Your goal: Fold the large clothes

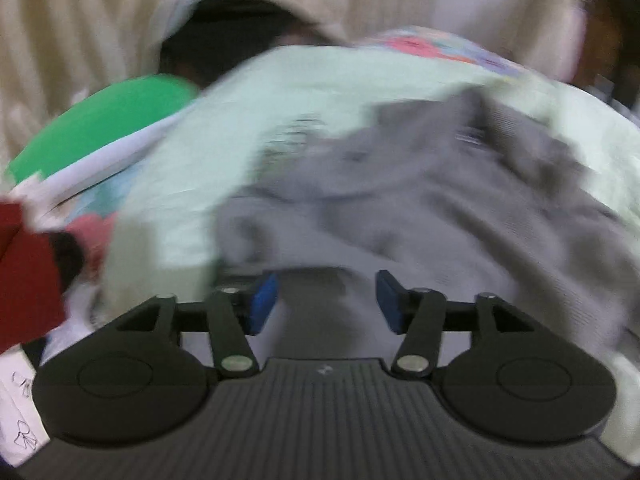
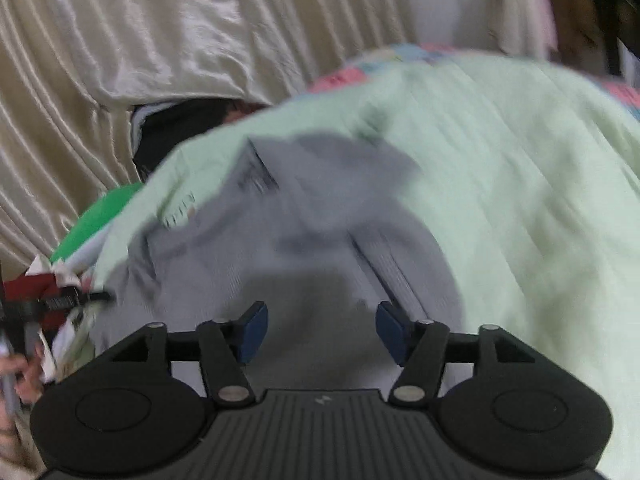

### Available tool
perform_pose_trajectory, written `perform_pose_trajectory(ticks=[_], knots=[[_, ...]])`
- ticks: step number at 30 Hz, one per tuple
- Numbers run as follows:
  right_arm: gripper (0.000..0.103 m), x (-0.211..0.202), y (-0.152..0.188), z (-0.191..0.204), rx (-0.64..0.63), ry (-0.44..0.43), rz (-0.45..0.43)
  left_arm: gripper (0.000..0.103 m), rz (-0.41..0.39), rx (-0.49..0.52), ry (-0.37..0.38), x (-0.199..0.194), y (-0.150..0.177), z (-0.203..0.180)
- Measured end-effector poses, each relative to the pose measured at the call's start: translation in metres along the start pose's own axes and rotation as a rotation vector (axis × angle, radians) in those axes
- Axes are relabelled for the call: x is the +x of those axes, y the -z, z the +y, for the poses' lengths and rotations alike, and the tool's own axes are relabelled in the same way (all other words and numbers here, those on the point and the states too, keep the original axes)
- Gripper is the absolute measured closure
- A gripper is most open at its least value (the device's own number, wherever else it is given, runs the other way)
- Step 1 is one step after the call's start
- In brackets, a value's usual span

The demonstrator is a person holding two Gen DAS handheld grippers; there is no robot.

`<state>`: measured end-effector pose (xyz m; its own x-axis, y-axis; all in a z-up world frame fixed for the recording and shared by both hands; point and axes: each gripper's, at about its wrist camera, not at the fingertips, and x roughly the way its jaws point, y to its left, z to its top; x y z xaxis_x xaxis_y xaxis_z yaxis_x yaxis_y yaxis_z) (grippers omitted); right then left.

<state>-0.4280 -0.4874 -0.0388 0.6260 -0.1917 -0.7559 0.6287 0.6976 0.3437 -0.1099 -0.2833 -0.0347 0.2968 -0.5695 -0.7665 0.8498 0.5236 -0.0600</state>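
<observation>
The grey garment (image 1: 420,200) lies rumpled on a pale green sheet (image 1: 208,152), directly ahead of both pairs of jaws and spreading out to either side of them. The left gripper (image 1: 326,300) has its jaws apart with nothing between them, and the right gripper (image 2: 320,330) likewise stands with jaws apart and empty, the cloth just beyond its blue pads (image 2: 390,330).

The garment looks soft, limp and fairly thick, probably a knit; it should sag and bunch when lifted rather than hold a line, so a single-point pinch would likely drag it into a heap. A ribbed band (image 2: 386,268) running away from the right jaws looks like a hem or cuff, and such a firmer edge would seem the best place to grip, one gripper at each end.

Both views are heavily smeared, so seams, sleeves and the collar cannot be told apart. The garment's near edge is hidden beneath the gripper bodies, and its outline is unclear.
</observation>
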Motion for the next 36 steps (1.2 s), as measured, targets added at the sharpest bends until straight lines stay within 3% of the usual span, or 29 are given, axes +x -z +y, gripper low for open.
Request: perform_pose_trajectory(ticks=[1, 3, 6, 9, 11, 13, 14, 15, 16, 17, 18, 19, 21, 24, 28, 30, 31, 34, 36], knots=[[0.033, -0.006, 0.014, -0.009, 0.018, 0.016, 0.029, 0.023, 0.003, 0.07, 0.054, -0.005, 0.001, -0.021], [0.03, -0.008, 0.028, -0.021, 0.064, 0.01, 0.053, 0.002, 0.014, 0.195, 0.101, -0.008, 0.009, -0.06], [0.026, -0.007, 0.046, -0.028, 0.122, 0.011, 0.093, 0.0, 0.033, 0.36, 0.128, -0.008, 0.025, -0.112], [0.025, 0.003, 0.057, -0.016, 0.036, 0.06, 0.116, 0.0, 0.082, 0.537, -0.051, 0.02, 0.05, -0.159], [0.022, 0.015, 0.063, -0.004, -0.063, 0.123, 0.148, 0.0, 0.089, 0.577, -0.164, 0.042, 0.058, -0.169], [0.022, 0.024, 0.069, 0.005, -0.147, 0.176, 0.168, 0.003, 0.102, 0.508, -0.178, 0.055, 0.053, -0.16], [0.022, 0.028, 0.073, 0.01, -0.191, 0.204, 0.173, 0.022, 0.112, 0.453, -0.152, 0.059, 0.047, -0.152], [0.024, 0.034, 0.074, 0.015, -0.246, 0.23, 0.155, 0.059, 0.132, 0.397, -0.107, 0.061, 0.04, -0.142], [0.026, 0.04, 0.074, 0.02, -0.303, 0.255, 0.133, 0.074, 0.16, 0.342, -0.049, 0.061, 0.032, -0.132], [0.049, 0.042, 0.073, 0.021, -0.343, 0.256, 0.108, 0.093, 0.17, 0.303, -0.013, 0.061, 0.024, -0.124], [0.1, 0.042, 0.069, 0.02, -0.345, 0.245, 0.09, 0.095, 0.167, 0.278, 0.005, 0.06, 0.016, -0.118], [0.095, 0.038, 0.06, 0.014, -0.302, 0.215, 0.047, 0.095, 0.164, 0.252, 0.022, 0.059, 0.007, -0.112], [0.097, 0.031, 0.045, 0.008, -0.253, 0.211, 0.001, 0.096, 0.142, 0.206, 0.053, 0.056, -0.007, -0.102], [0.097, 0.007, 0.016, 0.0, -0.196, 0.245, -0.155, 0.096, 0.07, 0.1, 0.092, 0.048, -0.034, -0.08], [0.097, -0.016, -0.029, -0.015, -0.068, 0.287, -0.336, 0.085, 0.044, -0.026, 0.027, 0.058, -0.056, -0.053], [0.097, -0.013, -0.045, -0.022, -0.029, 0.301, -0.371, 0.068, 0.047, -0.067, -0.053, 0.069, -0.059, -0.041], [0.097, -0.01, -0.056, -0.027, 0.0, 0.308, -0.391, 0.065, 0.05, -0.063, -0.079, 0.071, -0.057, -0.039], [0.096, 0.016, -0.074, -0.043, 0.067, 0.284, -0.346, 0.059, 0.091, -0.031, -0.071, 0.062, -0.041, -0.041], [0.096, 0.033, -0.08, -0.051, 0.08, 0.304, -0.322, 0.044, 0.101, -0.021, -0.068, 0.041, -0.026, -0.044]])
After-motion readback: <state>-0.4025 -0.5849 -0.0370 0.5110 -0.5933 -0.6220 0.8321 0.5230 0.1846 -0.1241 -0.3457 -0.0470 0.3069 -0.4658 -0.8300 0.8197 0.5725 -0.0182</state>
